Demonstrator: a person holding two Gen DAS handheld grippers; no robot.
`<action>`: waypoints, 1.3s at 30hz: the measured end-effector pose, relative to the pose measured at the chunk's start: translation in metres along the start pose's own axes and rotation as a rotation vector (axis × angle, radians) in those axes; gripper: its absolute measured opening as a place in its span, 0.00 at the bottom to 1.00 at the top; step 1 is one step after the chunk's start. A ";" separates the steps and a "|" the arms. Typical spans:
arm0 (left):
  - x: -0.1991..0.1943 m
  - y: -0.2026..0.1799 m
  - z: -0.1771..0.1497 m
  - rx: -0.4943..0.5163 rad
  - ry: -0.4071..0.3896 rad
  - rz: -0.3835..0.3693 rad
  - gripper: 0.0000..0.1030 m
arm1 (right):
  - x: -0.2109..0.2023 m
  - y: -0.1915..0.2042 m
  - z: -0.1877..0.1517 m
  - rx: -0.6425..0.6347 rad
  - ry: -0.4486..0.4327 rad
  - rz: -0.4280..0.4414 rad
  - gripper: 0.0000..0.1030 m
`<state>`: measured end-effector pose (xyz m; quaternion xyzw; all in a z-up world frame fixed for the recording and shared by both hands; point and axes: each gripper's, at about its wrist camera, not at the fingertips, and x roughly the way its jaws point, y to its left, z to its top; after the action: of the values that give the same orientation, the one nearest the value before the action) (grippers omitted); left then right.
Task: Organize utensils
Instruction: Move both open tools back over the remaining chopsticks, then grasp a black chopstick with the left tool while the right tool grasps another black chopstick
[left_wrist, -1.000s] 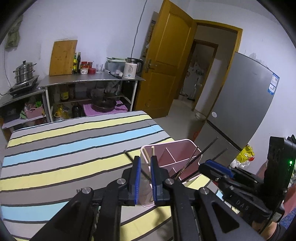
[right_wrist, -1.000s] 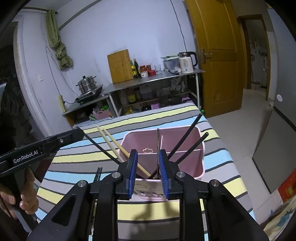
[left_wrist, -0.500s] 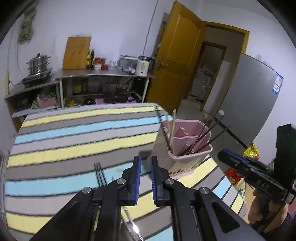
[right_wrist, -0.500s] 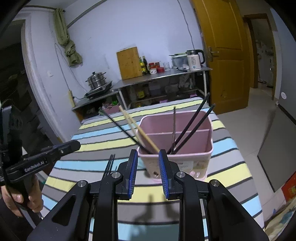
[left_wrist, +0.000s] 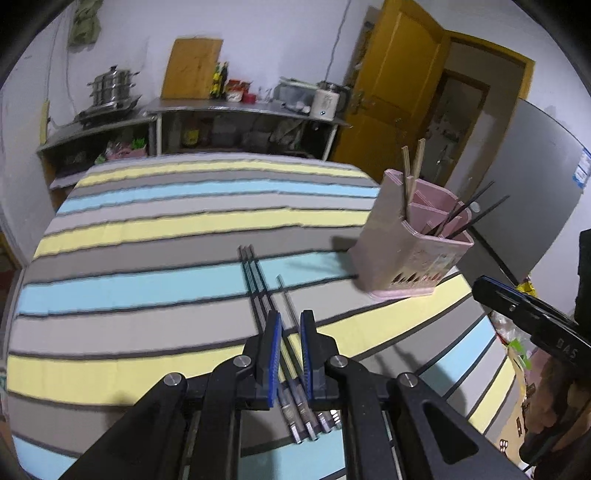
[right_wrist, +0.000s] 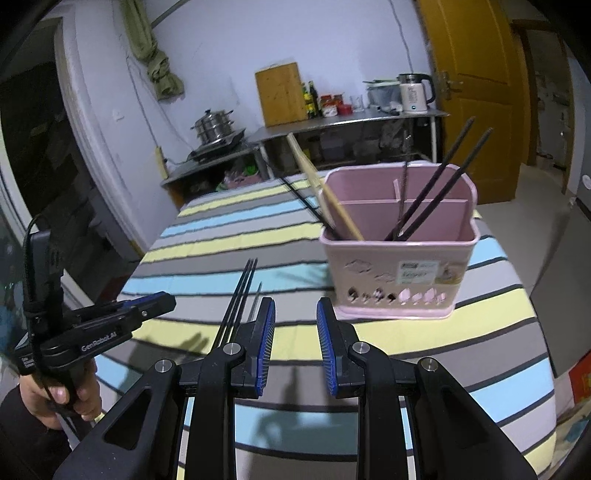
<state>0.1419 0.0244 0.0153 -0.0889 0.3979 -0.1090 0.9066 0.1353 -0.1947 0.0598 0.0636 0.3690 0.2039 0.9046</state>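
**On a striped table: loose chopsticks and a pink holder**

Near the table's (left_wrist: 147, 229) front edge, a row of dark chopsticks (left_wrist: 258, 284) lying flat, tips pointing toward the far edge, metal-capped ends nearest the camera. Directly over them, the left gripper (left_wrist: 289, 334), pads a narrow gap apart, clamped on nothing. To the right, the right gripper (right_wrist: 293, 328), pads set wider apart, likewise holding nothing, aimed between the chopsticks and the holder. Broad bare stripes of cloth across the left half and far edge.

Close to the right edge, well apart from the loose chopsticks, a pink utensil holder (right_wrist: 399, 273) standing upright, divided into compartments. In its left compartment, wooden chopsticks (right_wrist: 332, 199) and a dark one, leaning left. In the front right compartment, two black chopsticks (right_wrist: 439, 181) leaning right, plus a thin metal one.
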 end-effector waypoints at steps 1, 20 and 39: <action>0.002 0.003 -0.002 -0.009 0.006 0.003 0.09 | 0.002 0.002 -0.001 -0.003 0.006 0.004 0.23; 0.075 0.026 -0.016 -0.041 0.128 0.064 0.20 | 0.055 0.015 -0.027 -0.020 0.150 0.047 0.23; 0.094 0.022 -0.016 0.007 0.133 0.185 0.07 | 0.076 0.017 -0.029 -0.025 0.184 0.050 0.23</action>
<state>0.1950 0.0190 -0.0667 -0.0413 0.4632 -0.0320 0.8847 0.1587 -0.1490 -0.0050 0.0426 0.4461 0.2357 0.8623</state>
